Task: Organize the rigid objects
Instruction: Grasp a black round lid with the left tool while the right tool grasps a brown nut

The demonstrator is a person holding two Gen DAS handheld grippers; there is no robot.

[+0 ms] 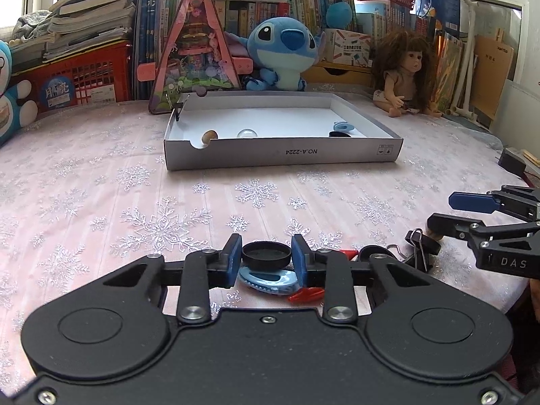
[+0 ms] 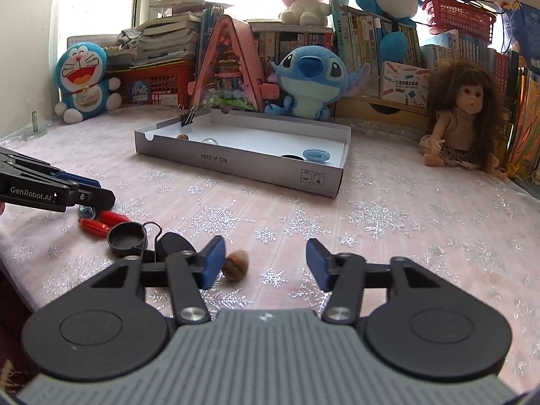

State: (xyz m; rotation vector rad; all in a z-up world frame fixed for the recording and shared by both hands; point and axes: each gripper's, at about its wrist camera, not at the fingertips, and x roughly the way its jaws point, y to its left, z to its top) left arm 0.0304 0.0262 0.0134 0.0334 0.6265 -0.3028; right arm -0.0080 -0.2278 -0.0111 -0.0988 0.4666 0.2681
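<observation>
Pink snowflake cloth (image 1: 101, 175) covered the table before a shelf of books and plush toys. Near the front edge, the left gripper (image 1: 266, 259) had its blue pads pressed against a black round cap (image 1: 266, 253), a light blue clip (image 1: 266, 281) lying just under it. The right gripper (image 2: 265, 263) stood partly open, gripping nothing, a brown nut (image 2: 237, 265) beside its left pad. Further back lay a shallow white box (image 1: 283, 155) holding a few small items.

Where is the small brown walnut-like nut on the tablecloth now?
In the right wrist view, the small brown nut lies on the pink snowflake tablecloth, just beside the right tool's left blue pad, untouched.
</observation>
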